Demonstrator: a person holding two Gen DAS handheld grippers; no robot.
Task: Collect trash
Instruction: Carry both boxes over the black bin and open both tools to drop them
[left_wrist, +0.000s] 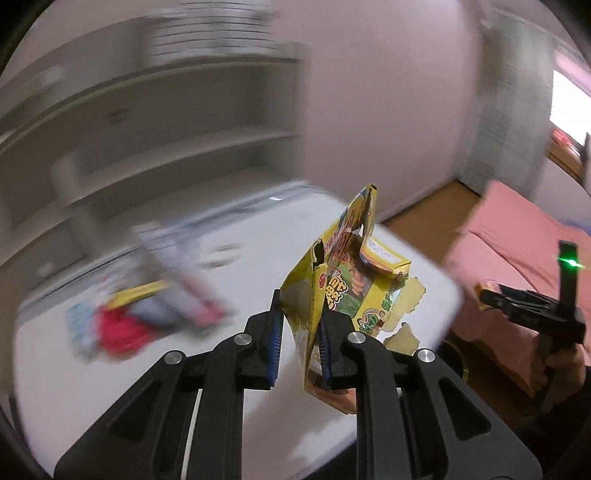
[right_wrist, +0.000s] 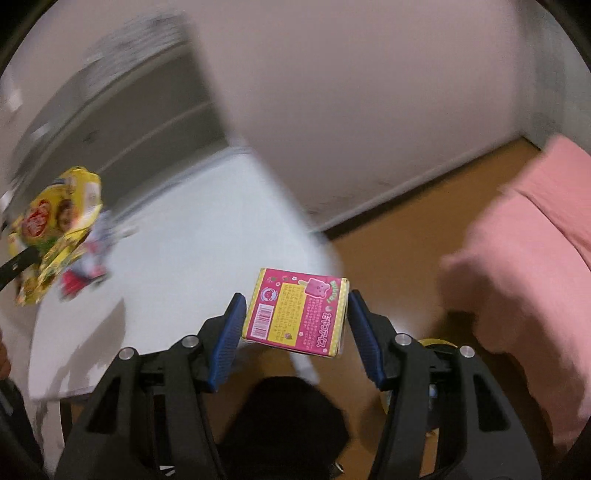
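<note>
1. Left gripper (left_wrist: 301, 332): clamped on a torn yellow snack box (left_wrist: 354, 280), flattened cardboard pinched between blue pads (left_wrist: 276, 343), held above the white table (left_wrist: 229, 387).
2. Right gripper (right_wrist: 295, 332): holding a pink ice-cream box (right_wrist: 297, 314) squarely between both pads, barcode side up, over the table edge and the brown floor (right_wrist: 406, 236).
3. On the table: a blurred heap of more wrappers (left_wrist: 147, 310), red, white and yellow, well apart from the yellow box.
4. Beside the table: a pink bedspread (right_wrist: 535, 266); behind it, pale shelving (left_wrist: 166, 122), heavily smeared by blur.
</note>
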